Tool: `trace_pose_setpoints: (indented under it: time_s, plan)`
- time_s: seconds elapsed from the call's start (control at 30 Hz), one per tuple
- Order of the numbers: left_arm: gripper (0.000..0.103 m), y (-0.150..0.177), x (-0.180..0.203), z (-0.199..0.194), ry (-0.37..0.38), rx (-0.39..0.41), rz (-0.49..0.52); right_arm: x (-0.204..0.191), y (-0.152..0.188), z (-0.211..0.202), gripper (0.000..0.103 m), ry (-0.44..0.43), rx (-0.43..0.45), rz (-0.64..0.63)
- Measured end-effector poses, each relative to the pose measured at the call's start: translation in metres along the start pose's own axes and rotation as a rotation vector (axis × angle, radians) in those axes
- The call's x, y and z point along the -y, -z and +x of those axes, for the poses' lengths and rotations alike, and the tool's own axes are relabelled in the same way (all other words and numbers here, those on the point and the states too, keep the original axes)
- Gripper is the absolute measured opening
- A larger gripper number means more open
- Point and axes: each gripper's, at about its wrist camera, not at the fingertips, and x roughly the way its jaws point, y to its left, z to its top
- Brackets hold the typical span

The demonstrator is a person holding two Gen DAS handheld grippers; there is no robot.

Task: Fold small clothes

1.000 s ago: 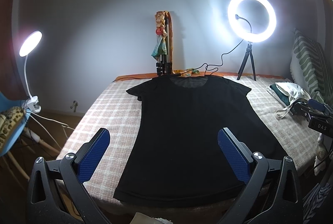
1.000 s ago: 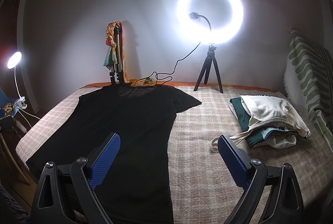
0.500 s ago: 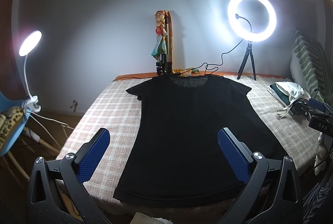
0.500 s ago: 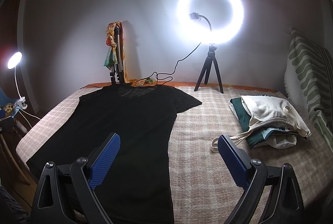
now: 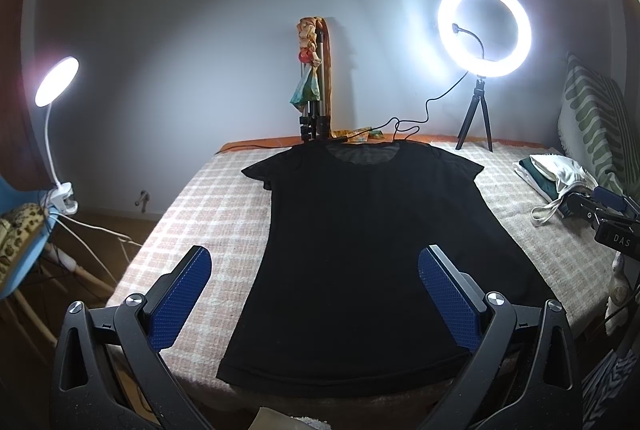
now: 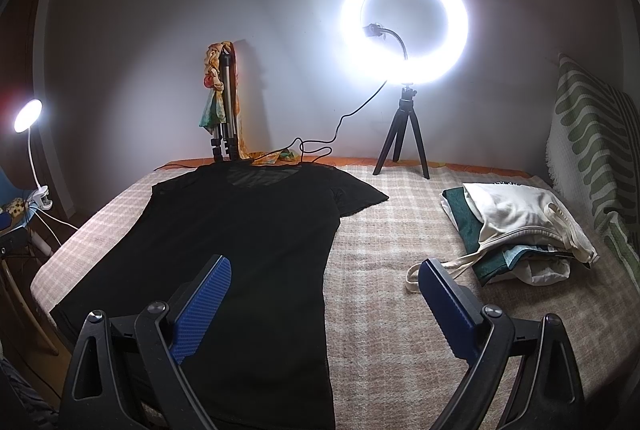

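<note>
A black short-sleeved T-shirt (image 5: pixel 372 246) lies flat on the checked bed cover (image 5: pixel 208 206), neck toward the far wall, hem at the near edge. My left gripper (image 5: pixel 314 262) hovers open above the shirt's lower half, nothing between its blue pads. The same T-shirt (image 6: pixel 244 242) fills the left of the right wrist view. My right gripper (image 6: pixel 324 270) is open over the shirt's right side edge and the bare cover, holding nothing. The right gripper's body (image 5: pixel 608 218) shows at the right edge of the left wrist view.
A pile of folded clothes with a cream bag (image 6: pixel 520 230) sits at the bed's right. A ring light on a tripod (image 6: pixel 404 30) and a folded tripod with a scarf (image 6: pixel 222 102) stand at the back. A striped pillow (image 6: pixel 592 158) leans right; a clip lamp (image 5: pixel 56 82) shines left.
</note>
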Motion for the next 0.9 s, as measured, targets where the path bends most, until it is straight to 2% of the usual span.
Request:
trace_pose_setpoints:
  time_s: [0.3,0.57,0.77,0.9]
  plan:
    - [0.103,-0.001,-0.001,0.001,-0.002,-0.004,0.000,0.003,-0.001,0.009,0.096,-0.006,-0.002,0.003]
    - [0.103,0.000,-0.007,0.006,-0.009,-0.021,-0.009,-0.011,-0.005,0.004,0.096,-0.008,0.002,-0.014]
    - [0.103,0.005,-0.027,0.029,0.077,-0.135,-0.083,-0.014,-0.021,0.005,0.097,-0.062,-0.012,-0.013]
    - [0.103,0.010,-0.040,0.039,0.048,-0.180,-0.069,-0.025,-0.036,0.004,0.101,-0.093,0.003,-0.036]
